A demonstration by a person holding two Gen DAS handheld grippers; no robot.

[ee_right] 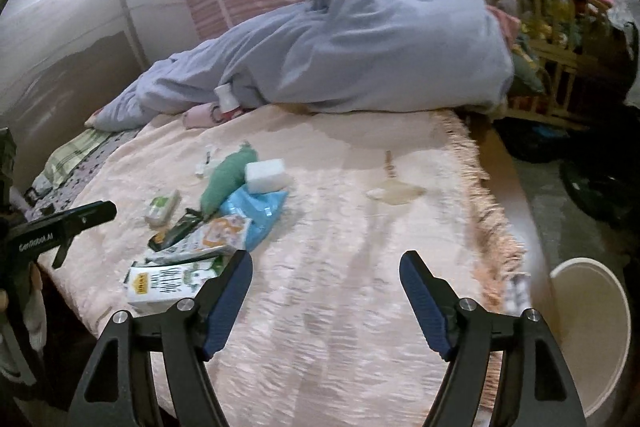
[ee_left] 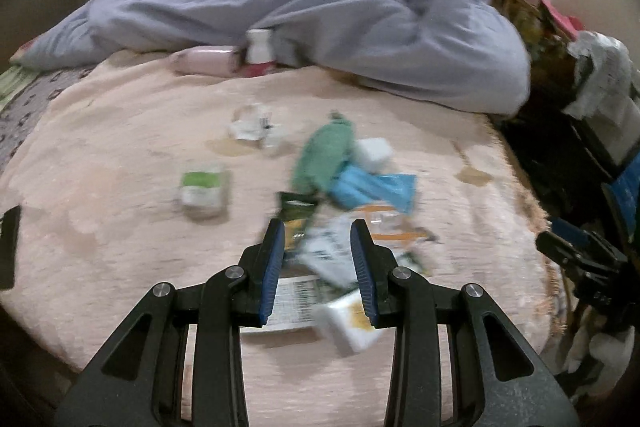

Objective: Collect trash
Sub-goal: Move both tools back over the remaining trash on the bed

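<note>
1. Left wrist view looks down on a trash pile (ee_left: 340,227) lying on a pink blanket (ee_left: 120,167); the picture is motion-blurred.
2. Left gripper (ee_left: 318,255) has its blue-padded jaws partly spread, holding nothing, right above the pile's near edge: a crumpled white wrapper (ee_left: 324,255) shows between the fingers.
3. A small white carton (ee_left: 352,323) lies nearest of all, just below the right finger, its long axis slanting across the gripper's line.
4. Farther off lie a blue packet (ee_left: 372,189), a green cloth (ee_left: 324,155), a white block (ee_left: 372,153), and, apart to the left, a green-and-white box (ee_left: 202,189).
5. Right gripper (ee_right: 326,279) is spread wide and empty over bare blanket; the pile sits off to its left, so the left gripper looks nearer.
6. A white bucket (ee_right: 592,327) stands on the floor beside the bed, to the right, likely the bin.
7. Materials look light: thin plastic, card, soft fabric on fuzzy, fringed cloth.
8. A grey duvet (ee_left: 320,19) is heaped behind.
</note>
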